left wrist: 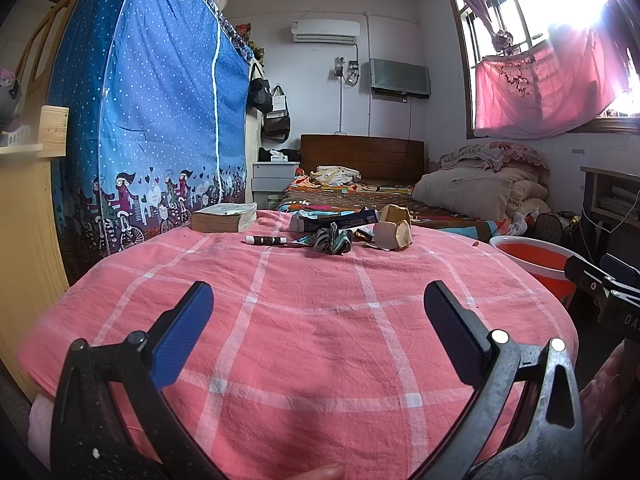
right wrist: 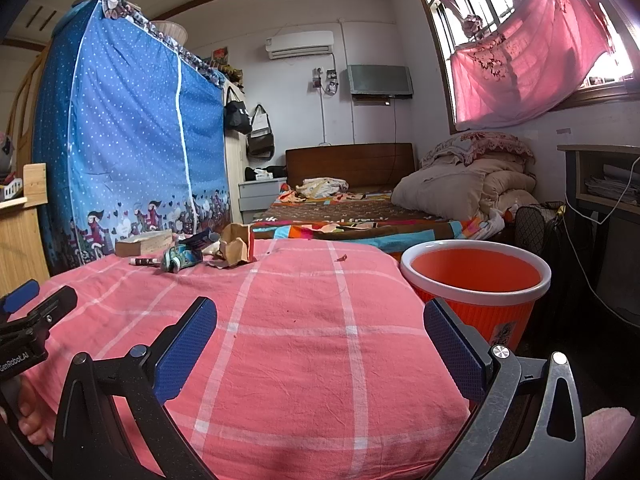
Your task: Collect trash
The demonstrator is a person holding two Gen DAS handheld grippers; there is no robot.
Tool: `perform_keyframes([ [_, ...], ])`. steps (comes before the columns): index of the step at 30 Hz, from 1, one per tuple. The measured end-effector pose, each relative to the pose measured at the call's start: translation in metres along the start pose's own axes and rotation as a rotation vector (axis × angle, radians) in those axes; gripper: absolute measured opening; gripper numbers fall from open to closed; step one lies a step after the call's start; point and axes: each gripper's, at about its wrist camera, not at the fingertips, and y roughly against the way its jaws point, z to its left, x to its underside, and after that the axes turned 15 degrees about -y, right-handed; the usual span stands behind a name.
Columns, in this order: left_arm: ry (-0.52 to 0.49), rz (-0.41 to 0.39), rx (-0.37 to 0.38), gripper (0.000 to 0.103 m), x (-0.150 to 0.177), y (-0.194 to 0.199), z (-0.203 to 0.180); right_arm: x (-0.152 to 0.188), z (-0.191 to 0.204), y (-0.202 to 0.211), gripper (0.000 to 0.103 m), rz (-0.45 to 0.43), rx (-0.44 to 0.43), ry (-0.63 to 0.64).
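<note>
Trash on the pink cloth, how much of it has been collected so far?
Nothing looks done: the orange bin shows no trash inside. Nothing is in hand; the left hand-held gripper and right hand-held gripper are both open. Left: the torn paper, crumpled wrapper and small tube, all beside the book.

low, side-by-side, facing shared checked cloth point(left wrist: 320, 340)

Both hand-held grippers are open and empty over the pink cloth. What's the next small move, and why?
Probably advance the right hand-held gripper toward the torn brown paper at the far edge of the pink checked cloth. Both hand-held grippers hold nothing, the litter lies well beyond the fingertips, and the orange bin stands on the right, just off the cloth, so the drop would be short. The left hand-held gripper can wait.
</note>
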Motion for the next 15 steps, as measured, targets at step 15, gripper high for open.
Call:
perform_keyframes([
  [15, -0.006, 0.133, -0.064, 0.103, -0.008, -0.023, 0.011, -0.009, 0.010, -0.011, 0.103, 0.047, -0.006, 0.009],
])
